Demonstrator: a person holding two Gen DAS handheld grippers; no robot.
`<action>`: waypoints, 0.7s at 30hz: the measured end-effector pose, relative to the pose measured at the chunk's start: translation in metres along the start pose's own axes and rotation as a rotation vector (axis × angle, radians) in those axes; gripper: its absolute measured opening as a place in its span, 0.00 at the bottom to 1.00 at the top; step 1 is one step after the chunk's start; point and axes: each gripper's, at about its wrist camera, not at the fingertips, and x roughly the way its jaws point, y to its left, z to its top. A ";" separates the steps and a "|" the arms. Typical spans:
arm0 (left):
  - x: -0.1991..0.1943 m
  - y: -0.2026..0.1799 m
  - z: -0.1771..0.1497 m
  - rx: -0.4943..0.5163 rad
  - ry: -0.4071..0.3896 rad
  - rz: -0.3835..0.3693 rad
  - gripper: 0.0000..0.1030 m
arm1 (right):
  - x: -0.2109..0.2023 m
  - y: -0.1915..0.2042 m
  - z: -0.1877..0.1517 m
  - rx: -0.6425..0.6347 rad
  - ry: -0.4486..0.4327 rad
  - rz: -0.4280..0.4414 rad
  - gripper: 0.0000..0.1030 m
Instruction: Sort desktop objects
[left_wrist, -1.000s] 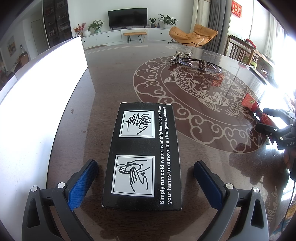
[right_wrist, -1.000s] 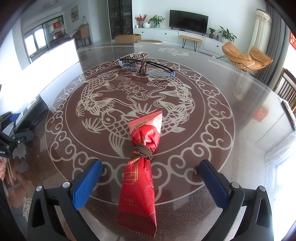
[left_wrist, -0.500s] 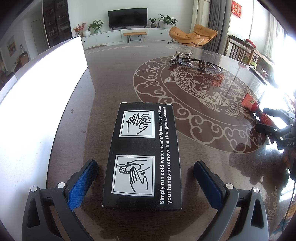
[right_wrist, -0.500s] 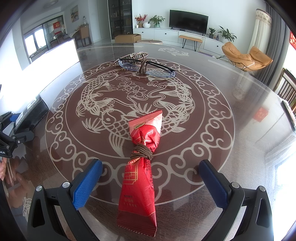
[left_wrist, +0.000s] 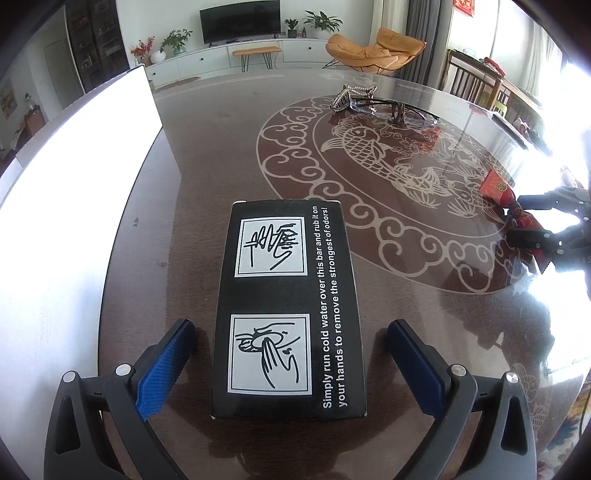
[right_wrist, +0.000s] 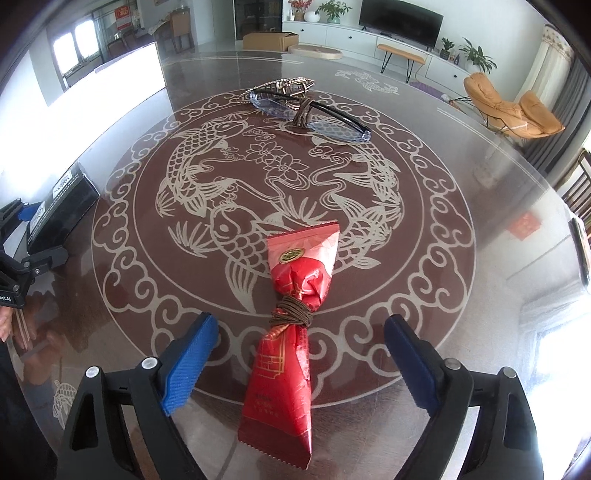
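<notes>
Round glossy table (right_wrist: 461, 155) with fish medallion inlay carried a black box (left_wrist: 288, 310), red tied packet (right_wrist: 291, 317), glasses (right_wrist: 314, 114), beaded clip (right_wrist: 288, 86) behind them, white board (left_wrist: 74, 206) at edge.

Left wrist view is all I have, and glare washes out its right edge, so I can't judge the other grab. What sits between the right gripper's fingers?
Observer: A red packet lies lengthwise between the fingers of the right gripper.
Operator: Gripped?
Observer: No. The jaws have just been closing, but both blue pads stand clear of it.
Operator: Anything on the packet?
Observer: A brown cord is wound around its waist, level with the fingertips.
</notes>
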 end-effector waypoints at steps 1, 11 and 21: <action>0.001 -0.001 0.003 -0.003 0.000 0.011 1.00 | 0.000 0.003 0.002 -0.004 0.012 0.001 0.81; -0.036 0.011 -0.011 -0.125 -0.118 -0.053 0.56 | -0.022 0.015 0.010 0.053 0.046 0.019 0.20; -0.109 0.020 -0.037 -0.207 -0.261 -0.078 0.56 | -0.077 0.058 0.034 -0.052 -0.056 0.040 0.17</action>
